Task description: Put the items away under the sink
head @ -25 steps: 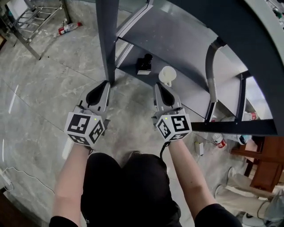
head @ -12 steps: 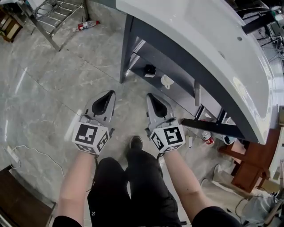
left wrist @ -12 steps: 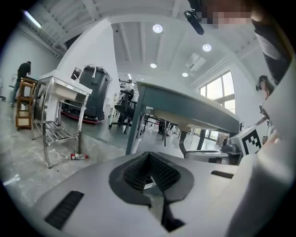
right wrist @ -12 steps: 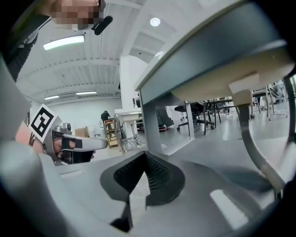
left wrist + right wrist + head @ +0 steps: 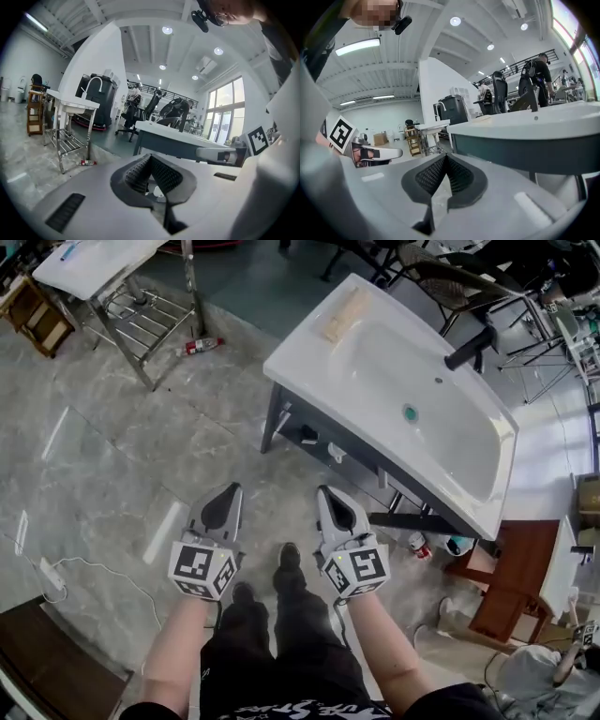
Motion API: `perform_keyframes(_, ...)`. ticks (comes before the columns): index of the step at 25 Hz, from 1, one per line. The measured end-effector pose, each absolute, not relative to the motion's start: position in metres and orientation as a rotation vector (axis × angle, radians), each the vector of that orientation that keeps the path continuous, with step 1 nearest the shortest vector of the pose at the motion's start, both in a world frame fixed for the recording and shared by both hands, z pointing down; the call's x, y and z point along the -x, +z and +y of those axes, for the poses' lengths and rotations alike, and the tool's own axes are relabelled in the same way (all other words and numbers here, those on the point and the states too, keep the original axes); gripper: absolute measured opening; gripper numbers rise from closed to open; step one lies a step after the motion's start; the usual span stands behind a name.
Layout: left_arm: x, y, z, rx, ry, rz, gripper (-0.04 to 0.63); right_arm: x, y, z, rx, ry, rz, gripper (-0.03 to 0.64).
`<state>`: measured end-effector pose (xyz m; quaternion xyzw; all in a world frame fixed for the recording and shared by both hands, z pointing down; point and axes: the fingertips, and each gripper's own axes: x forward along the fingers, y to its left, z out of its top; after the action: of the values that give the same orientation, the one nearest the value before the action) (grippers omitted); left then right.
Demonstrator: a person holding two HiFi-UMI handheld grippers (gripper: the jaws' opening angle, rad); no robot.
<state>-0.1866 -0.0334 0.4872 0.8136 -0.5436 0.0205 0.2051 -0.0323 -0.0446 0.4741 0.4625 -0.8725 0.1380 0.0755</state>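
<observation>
Since the left gripper [image 5: 229, 495] and right gripper [image 5: 328, 495] are both clenched empty and a white cup [image 5: 335, 454] already sits under the sink [image 5: 281, 360] at 1 o'clock, I'd guess only the floor bottle [image 5: 200, 346] at 11 o'clock's left.

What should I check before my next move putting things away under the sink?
1. Left hand-held gripper free to pick something up: ok, jaws together, nothing between them.
2. Right hand-held gripper free: ok, jaws together, empty.
3. Something already stored: ok, a black item and a white cup sit on the shelf under the sink.
4. Everything put away: not ok, a bottle lies on the floor by the metal rack, and containers lie on the floor at the sink's right end.
5. Room left on the shelf: cannot tell, the sink hides most of it.
</observation>
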Motion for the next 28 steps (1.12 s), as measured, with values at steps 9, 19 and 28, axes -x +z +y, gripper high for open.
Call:
perform_keyframes(9,0.225,0.372,0.014,-2.333,0.052,-1.52,0.009,0.033,0.36,-0.038,-1.609,0.428,-2.594,0.003)
perform_keyframes(19,0.255,0.338,-0.009,-2.304,0.026,-1.544,0.009,0.027,0.324,-0.084,-1.746,0.566,-2.513,0.003)
perform_keyframes(28,0.259,0.313,-0.137,-2.332,0.091,-1.62,0.009,0.0,0.335,-0.24,-1.758,0.653,-2.38,0.005)
